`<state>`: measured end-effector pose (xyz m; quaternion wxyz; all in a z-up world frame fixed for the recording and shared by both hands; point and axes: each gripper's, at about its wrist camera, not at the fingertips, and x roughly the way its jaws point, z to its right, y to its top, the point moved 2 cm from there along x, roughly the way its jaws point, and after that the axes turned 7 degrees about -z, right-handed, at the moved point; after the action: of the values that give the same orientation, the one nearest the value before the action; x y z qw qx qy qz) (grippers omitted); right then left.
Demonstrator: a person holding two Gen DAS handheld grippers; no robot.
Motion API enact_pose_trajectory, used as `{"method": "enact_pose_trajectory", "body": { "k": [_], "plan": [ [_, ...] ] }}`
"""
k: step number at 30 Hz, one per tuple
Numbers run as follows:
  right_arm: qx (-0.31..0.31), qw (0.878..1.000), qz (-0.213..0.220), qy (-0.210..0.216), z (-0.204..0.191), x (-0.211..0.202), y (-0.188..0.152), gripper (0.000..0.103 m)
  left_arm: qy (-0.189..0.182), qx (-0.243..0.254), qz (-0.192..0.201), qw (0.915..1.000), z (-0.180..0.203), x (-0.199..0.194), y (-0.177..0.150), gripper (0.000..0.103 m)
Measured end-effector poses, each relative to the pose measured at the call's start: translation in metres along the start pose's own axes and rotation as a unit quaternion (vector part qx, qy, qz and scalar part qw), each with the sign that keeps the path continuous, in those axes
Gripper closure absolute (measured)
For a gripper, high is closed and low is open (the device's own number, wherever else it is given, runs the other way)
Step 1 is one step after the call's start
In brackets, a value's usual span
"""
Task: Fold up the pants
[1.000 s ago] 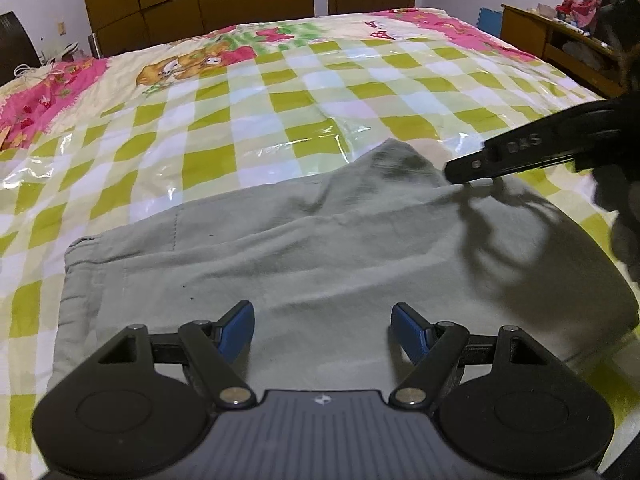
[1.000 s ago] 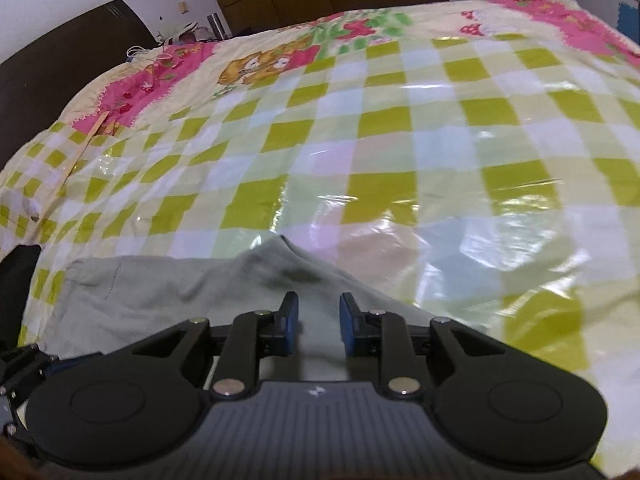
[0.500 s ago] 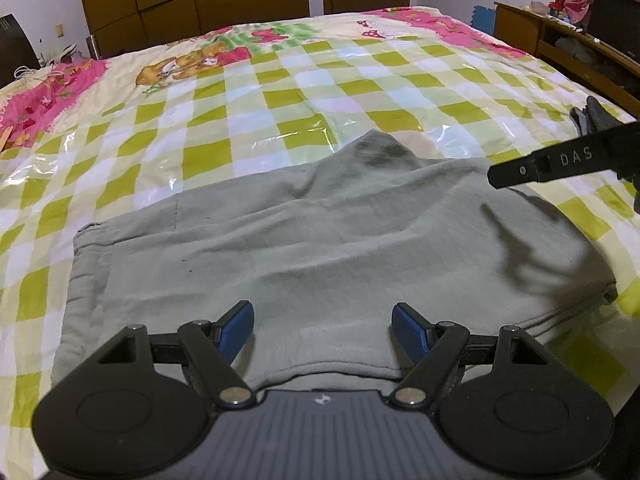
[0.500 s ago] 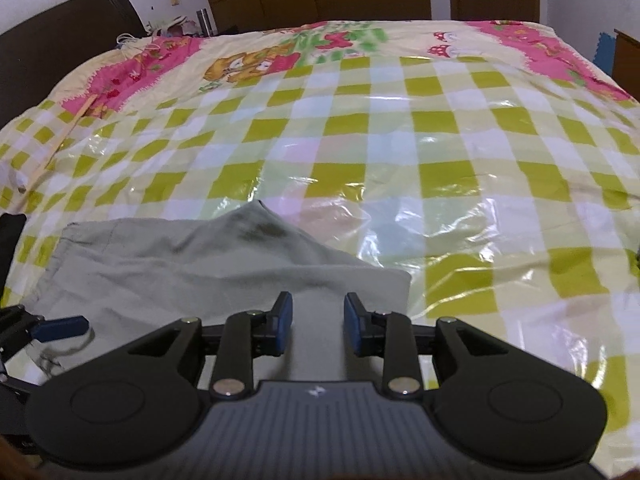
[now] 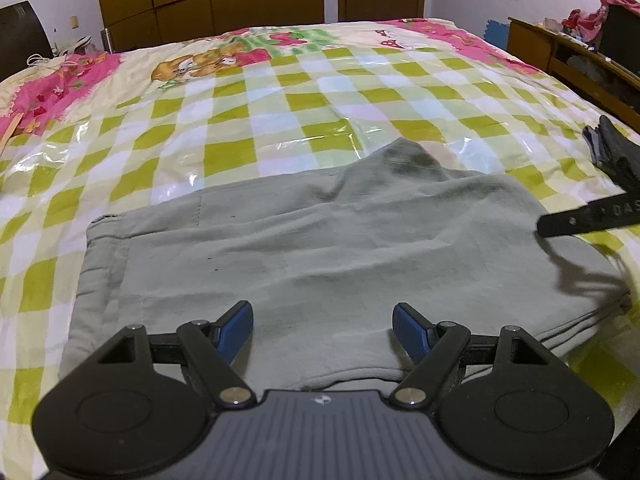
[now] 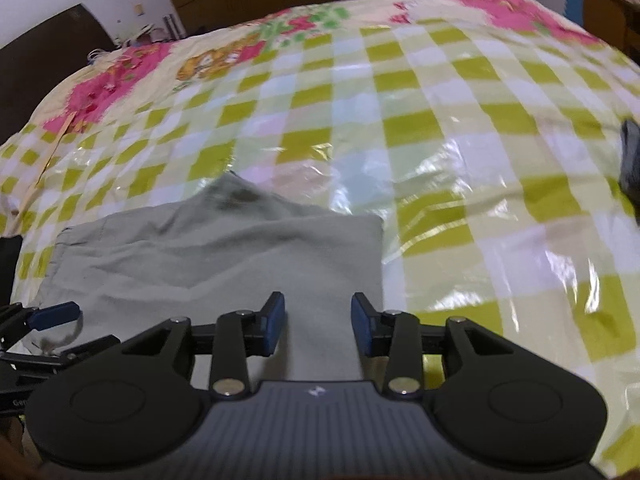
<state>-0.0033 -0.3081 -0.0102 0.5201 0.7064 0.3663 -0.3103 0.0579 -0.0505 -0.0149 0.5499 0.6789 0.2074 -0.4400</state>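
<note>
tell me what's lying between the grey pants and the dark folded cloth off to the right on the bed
Nothing: only bare checked plastic sheet separates the pants from the dark cloth, clearest in the left wrist view.

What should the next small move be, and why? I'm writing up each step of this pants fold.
Probably bring the right gripper down onto the folded end of the grey pants and close on it, to carry that end toward the waistband. Its jaws have just been opening, with nothing pinched between them. The pants lie folded once on the checked cover, and the left gripper hovers open above them.
</note>
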Motion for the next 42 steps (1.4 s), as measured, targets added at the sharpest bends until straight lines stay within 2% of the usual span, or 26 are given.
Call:
{"method": "enact_pose_trajectory", "body": {
  "k": [4,8,14,18,27,31,34,37,40,42],
  "plan": [
    [0.034,0.999,-0.002,0.018,0.013,0.001,-0.007,0.065,-0.001,0.0,0.001,1.0,-0.001,0.003,0.001,0.015],
    [0.078,0.996,0.02,0.03,0.028,-0.006,-0.009,0.062,-0.004,-0.001,-0.007,1.0,-0.003,0.009,0.001,0.014],
    [0.1,0.993,-0.005,0.058,0.039,-0.002,-0.017,0.06,-0.002,-0.006,-0.018,0.9998,-0.002,0.015,0.001,0.011],
    [0.128,0.986,-0.013,0.102,0.042,0.0,-0.019,0.06,0.006,-0.009,-0.029,0.9995,0.002,0.017,0.004,0.011],
    [0.108,0.987,-0.038,0.116,0.033,0.005,-0.02,0.057,0.0,-0.023,-0.038,0.999,0.001,0.019,0.007,0.01],
    [0.133,0.975,-0.047,0.169,0.036,0.006,-0.024,0.056,-0.006,-0.03,-0.037,0.9989,-0.001,0.019,0.006,0.01],
    [0.151,0.971,-0.05,0.18,0.04,0.012,-0.025,0.056,-0.004,-0.028,-0.038,0.9989,-0.001,0.019,0.006,0.01],
    [0.174,0.963,-0.043,0.201,0.039,0.018,-0.021,0.055,-0.005,-0.026,-0.039,0.9989,-0.001,0.019,0.006,0.01],
    [0.181,0.949,-0.024,0.255,0.034,0.013,-0.02,0.055,-0.005,-0.027,-0.041,0.9988,-0.001,0.02,0.007,0.01],
    [0.177,0.949,-0.015,0.261,0.035,0.012,-0.019,0.056,-0.003,-0.024,-0.041,0.9988,0.001,0.02,0.008,0.009]
  ]
}}
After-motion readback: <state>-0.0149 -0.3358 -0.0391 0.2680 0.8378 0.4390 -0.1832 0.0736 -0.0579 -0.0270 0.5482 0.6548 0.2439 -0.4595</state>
